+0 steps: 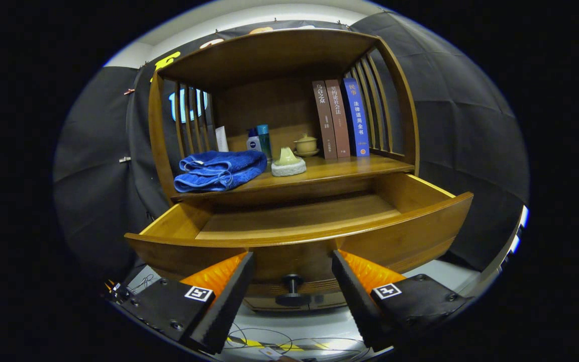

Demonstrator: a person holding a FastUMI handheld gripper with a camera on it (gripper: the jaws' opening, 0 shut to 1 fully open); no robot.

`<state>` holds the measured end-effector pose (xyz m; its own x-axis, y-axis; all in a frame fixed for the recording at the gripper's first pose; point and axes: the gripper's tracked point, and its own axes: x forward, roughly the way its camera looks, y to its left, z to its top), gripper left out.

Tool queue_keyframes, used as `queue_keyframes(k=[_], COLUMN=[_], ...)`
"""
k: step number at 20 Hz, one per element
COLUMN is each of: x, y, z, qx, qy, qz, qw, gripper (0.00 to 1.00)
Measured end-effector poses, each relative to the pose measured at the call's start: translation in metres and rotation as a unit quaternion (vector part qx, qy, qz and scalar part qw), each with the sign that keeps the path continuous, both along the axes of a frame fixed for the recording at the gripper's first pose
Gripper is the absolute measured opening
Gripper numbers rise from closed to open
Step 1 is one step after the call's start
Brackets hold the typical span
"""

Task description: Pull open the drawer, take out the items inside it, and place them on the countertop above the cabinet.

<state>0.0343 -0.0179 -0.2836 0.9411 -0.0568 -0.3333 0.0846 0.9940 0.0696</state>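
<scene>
Gripper view: the gripper (293, 261) is spread wide with nothing held, its fingers at lower centre flanking the dark knob (292, 290) of the drawer (319, 241) without touching it. The drawer stands pulled out across mid-frame, its visible floor bare wood. On the countertop (340, 168) above lie a blue towel (219, 170), bottles (259, 141), a small pale-green object (288, 162), a lidded cup (305, 145) and three upright books (341, 119).

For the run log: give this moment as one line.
drawer: pulled open | gripper: open, knob between fingers | towel: on countertop
</scene>
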Motion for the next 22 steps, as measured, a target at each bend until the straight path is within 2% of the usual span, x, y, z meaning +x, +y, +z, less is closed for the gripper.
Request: queue_keyframes(k=[9,22], x=[0.074,0.135], y=[-0.003,-0.01], z=[-0.011,-0.02], qx=[-0.003,-0.004], qy=[0.02,0.02], qz=[0.001,-0.004], qw=[1.0,1.0], gripper=[1.0,0.99])
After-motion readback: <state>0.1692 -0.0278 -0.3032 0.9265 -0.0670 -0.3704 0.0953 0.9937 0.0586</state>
